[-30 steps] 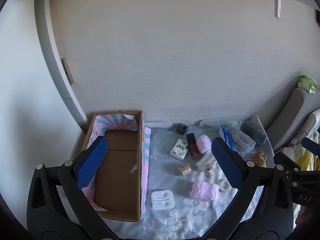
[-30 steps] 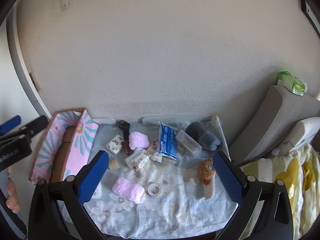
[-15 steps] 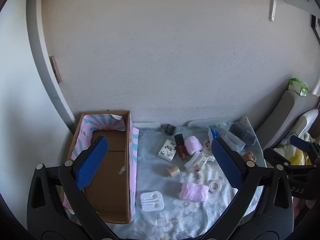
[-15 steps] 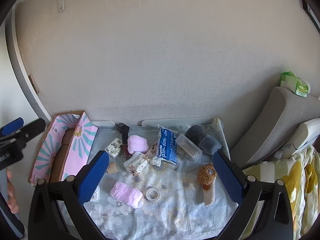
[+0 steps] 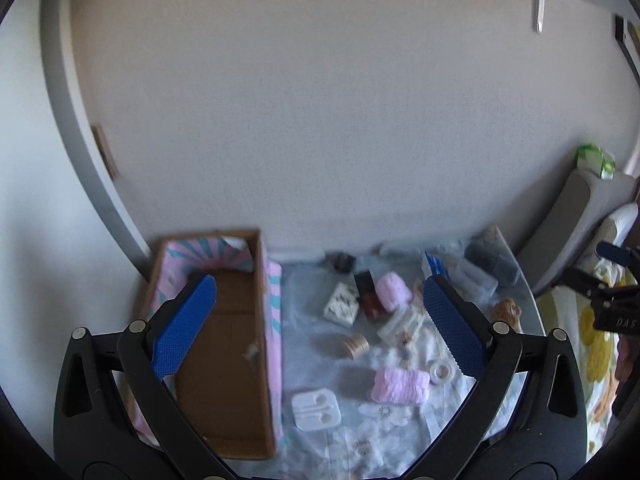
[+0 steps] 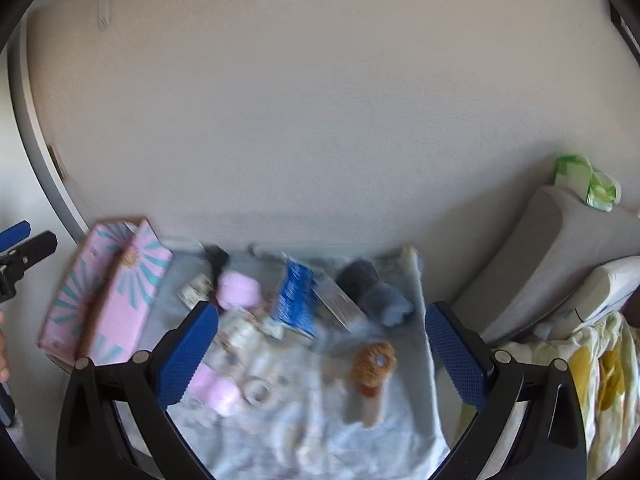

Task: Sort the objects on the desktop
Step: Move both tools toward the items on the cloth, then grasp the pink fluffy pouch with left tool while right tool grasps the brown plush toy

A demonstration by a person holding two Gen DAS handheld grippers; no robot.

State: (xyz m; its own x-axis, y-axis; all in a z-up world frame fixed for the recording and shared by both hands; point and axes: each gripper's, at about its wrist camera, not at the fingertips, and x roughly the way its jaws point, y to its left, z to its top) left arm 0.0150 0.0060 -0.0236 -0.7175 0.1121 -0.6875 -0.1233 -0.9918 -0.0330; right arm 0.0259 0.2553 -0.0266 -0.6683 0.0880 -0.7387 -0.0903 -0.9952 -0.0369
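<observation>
**Both grippers spread and high above the clutter; nothing picked yet**

Far left: cardboard box [image 5: 236,344], flaps lined pink and teal, empty inside as far as visible. Left gripper [image 5: 320,320] hanging spread wide over box edge and cloth, holding nothing. Just right of the box: white earphone case [image 5: 316,408], wooden spool [image 5: 355,346], patterned card [image 5: 341,305], pink fluffy roll [image 5: 400,386], tape ring [image 5: 441,371]. Further right: blue packet [image 6: 295,300], grey bundle [image 6: 372,288], brown plush [image 6: 373,362]. Right gripper [image 6: 322,352] likewise spread, empty, well above the table.

Best approach, judging from this: descend on one isolated item, probably the spool or case, straddling it squarely before closing; avoid snagging the cloth [image 6: 320,440].
</observation>
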